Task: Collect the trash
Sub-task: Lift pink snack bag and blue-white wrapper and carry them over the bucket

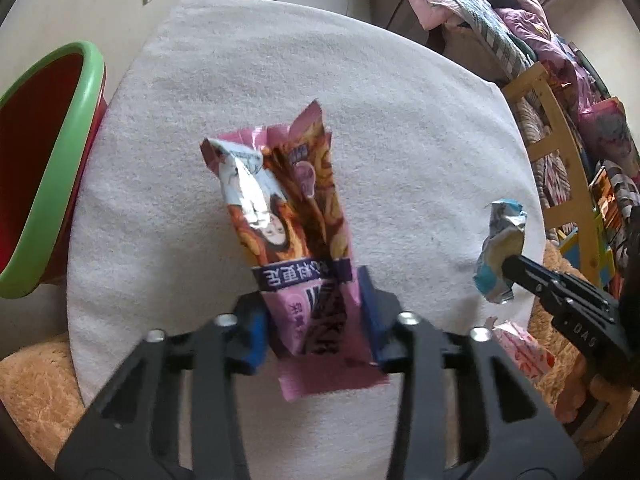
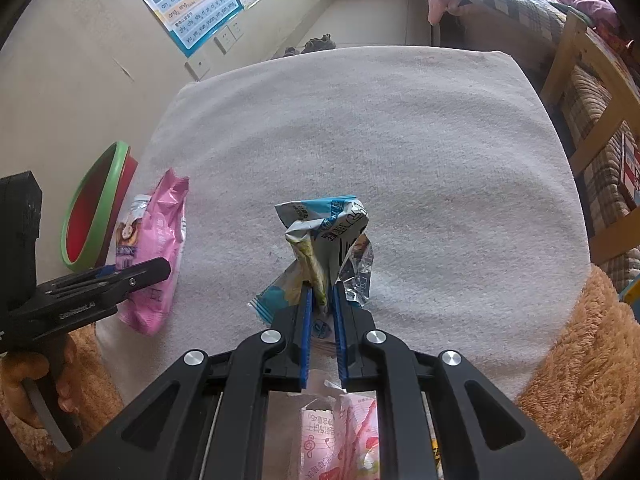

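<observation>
The pink wrapper (image 1: 304, 240) stands lifted off the white towel (image 1: 360, 100), its lower end between the blue pads (image 1: 370, 312) of the left gripper (image 1: 312, 320). The pads press on its two edges, so the gripper is clamped on it. In the left wrist view the wrapper runs from the centre toward 12 o'clock, torn and silvery at its top end. In the right wrist view the same wrapper (image 2: 156, 252) shows at 9 o'clock, with the left gripper's black finger (image 2: 132, 276) across it.

The blue wrapper (image 2: 328, 248) is crumpled and pinched in the right gripper (image 2: 322, 300), whose jaws stand nearly together on a thin fold of it. In the right wrist view it rises from the centre toward 12 o'clock, above the towel. In the left wrist view it (image 1: 500, 252) hangs at 3 o'clock from the right gripper's tip (image 1: 508, 268).

A third wrapper (image 2: 340, 436), pale pink, lies on the towel at 6 o'clock in the right wrist view, partly hidden behind the gripper.

A bin (image 1: 44, 168), red with a green rim, stands off the towel's edge at 9 o'clock in the left wrist view. A tan plush cover (image 2: 572, 380) lies under the towel at 4 o'clock. A wooden frame (image 2: 592, 128) stands at 2 o'clock, and a chart (image 2: 192, 4) hangs on the wall at 11 o'clock.
</observation>
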Tool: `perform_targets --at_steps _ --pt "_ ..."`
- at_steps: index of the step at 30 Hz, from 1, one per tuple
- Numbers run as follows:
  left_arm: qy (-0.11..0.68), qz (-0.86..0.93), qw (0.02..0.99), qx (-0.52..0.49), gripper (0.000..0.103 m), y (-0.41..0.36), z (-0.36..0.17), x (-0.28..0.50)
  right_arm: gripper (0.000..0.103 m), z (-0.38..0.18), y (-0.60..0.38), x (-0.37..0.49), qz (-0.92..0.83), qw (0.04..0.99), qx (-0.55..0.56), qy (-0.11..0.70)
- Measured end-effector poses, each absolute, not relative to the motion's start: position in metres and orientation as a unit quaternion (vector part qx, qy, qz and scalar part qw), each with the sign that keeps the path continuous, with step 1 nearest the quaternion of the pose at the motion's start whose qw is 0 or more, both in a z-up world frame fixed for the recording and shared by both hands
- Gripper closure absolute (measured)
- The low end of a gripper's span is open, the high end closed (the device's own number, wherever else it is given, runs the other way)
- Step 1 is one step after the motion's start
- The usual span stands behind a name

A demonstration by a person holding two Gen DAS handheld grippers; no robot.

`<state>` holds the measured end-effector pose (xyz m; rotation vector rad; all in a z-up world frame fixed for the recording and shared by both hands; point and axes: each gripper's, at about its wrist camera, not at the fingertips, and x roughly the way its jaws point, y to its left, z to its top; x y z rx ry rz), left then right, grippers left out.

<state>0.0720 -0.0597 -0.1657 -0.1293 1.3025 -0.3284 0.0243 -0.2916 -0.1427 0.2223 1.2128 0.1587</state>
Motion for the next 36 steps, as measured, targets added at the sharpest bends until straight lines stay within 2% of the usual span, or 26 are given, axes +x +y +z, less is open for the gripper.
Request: perform_targets --at_steps 4,36 --pt "0.592 -0.146 0.791 -0.056 0.07 -0.054 -0.161 0.067 0.093 -0.143 -0.291 0.024 0.075 0.813 0.105 0.568" --pt "0.582 -0.137 0.798 -0.072 0.07 -0.039 -0.148 0.054 0.093 -0.138 -0.296 0.024 0.081 0.815 0.103 0.565"
